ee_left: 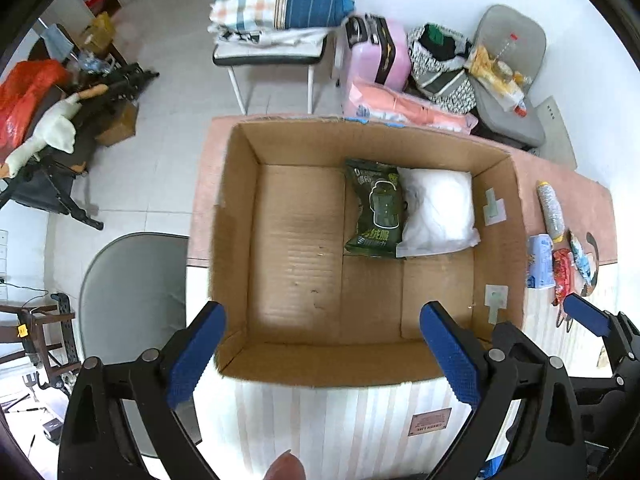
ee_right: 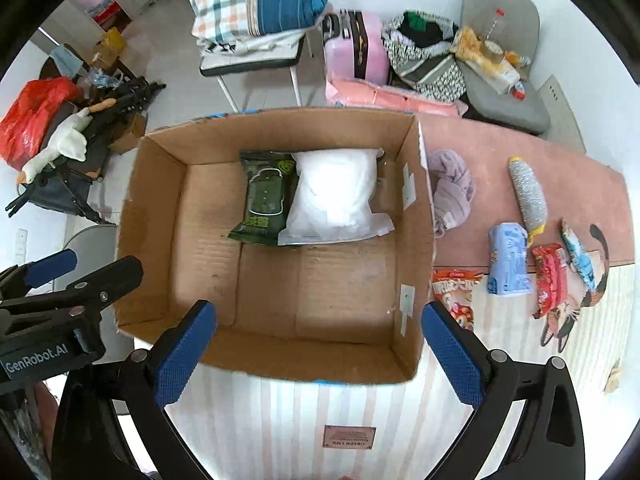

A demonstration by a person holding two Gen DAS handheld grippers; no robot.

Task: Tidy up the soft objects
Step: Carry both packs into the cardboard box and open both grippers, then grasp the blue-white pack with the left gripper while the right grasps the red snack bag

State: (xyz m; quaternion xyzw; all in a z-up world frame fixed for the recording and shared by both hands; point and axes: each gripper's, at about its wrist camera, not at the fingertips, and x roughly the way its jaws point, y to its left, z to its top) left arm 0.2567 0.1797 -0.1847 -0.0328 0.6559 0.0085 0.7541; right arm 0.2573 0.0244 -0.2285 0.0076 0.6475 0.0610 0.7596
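**boxfan:** Box (ee_right: 276,344) already holds the green pack (ee_right: 262,200) and white bag (ee_right: 336,200). What's next?

**softsort:** Both your grippers gape empty. The lilac cloth (ee_right: 450,192) sits just right of the box, so your right gripper (ee_right: 318,344) is nearer.

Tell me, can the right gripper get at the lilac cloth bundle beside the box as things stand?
Probably yes. The right gripper is open and empty, and the lilac cloth bundle lies uncovered on the table, just outside the cardboard box's right wall. That wall stands close, so approach from above.
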